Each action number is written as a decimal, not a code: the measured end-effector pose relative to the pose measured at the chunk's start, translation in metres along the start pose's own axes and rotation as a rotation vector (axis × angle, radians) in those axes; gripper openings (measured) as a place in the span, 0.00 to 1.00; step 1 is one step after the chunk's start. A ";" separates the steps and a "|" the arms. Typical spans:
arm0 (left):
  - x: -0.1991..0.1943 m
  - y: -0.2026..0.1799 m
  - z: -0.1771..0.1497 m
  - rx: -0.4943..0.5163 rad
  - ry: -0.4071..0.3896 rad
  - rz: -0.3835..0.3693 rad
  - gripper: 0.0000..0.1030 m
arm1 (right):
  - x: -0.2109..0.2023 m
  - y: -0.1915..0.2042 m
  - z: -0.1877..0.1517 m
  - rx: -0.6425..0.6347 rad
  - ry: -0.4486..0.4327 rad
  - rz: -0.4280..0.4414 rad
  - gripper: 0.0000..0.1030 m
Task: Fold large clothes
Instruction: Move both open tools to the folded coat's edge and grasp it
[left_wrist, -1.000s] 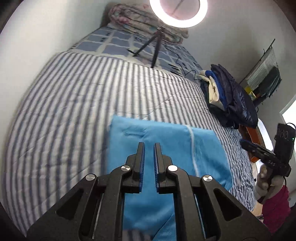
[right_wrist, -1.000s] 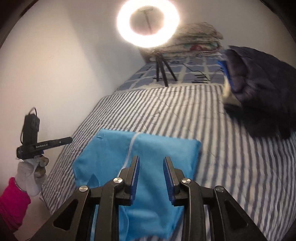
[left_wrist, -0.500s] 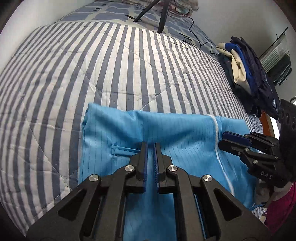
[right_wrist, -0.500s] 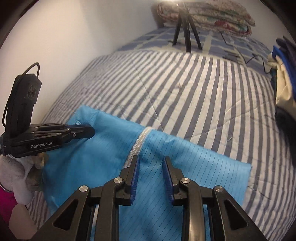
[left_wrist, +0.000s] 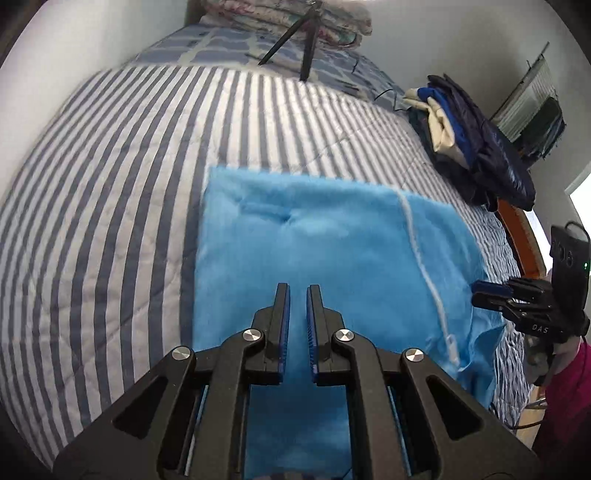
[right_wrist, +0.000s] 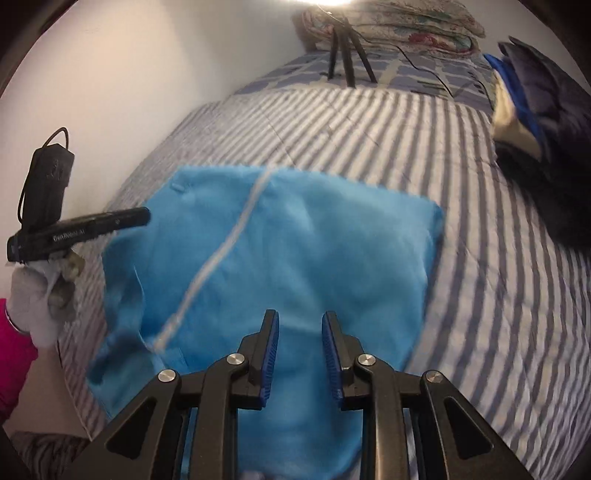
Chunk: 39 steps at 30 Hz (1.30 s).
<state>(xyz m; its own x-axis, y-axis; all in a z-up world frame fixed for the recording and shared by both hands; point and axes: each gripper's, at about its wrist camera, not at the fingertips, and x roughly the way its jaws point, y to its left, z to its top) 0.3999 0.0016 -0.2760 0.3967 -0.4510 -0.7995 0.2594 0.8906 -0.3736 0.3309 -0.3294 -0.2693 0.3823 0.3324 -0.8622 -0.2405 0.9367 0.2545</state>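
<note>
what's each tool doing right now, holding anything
left tool: shut, nothing between its fingers, above the blue garment.
right tool: open, holding nothing, above the same garment.

The garment (left_wrist: 332, 251) is bright blue, folded into a rough rectangle and lying flat on the striped quilt (left_wrist: 110, 184), at its near edge. A pale zipper (right_wrist: 221, 254) runs from the far edge toward the near corner. Its near corner looks loose and rumpled, perhaps hanging over the quilt's edge.
</note>
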 end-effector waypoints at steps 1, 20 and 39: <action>0.004 0.002 -0.002 -0.018 0.010 -0.004 0.07 | 0.000 -0.006 -0.008 0.024 0.006 0.012 0.22; -0.067 0.054 -0.043 -0.170 -0.056 -0.210 0.36 | -0.083 -0.032 -0.063 0.118 -0.226 -0.035 0.97; -0.016 0.131 -0.011 -0.397 0.071 -0.418 0.65 | -0.039 -0.100 -0.039 0.357 -0.129 0.139 0.80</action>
<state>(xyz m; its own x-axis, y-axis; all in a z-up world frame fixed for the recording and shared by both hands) 0.4174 0.1260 -0.3170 0.2683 -0.7761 -0.5707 0.0255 0.5979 -0.8011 0.3054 -0.4401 -0.2781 0.4822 0.4484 -0.7526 0.0189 0.8535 0.5207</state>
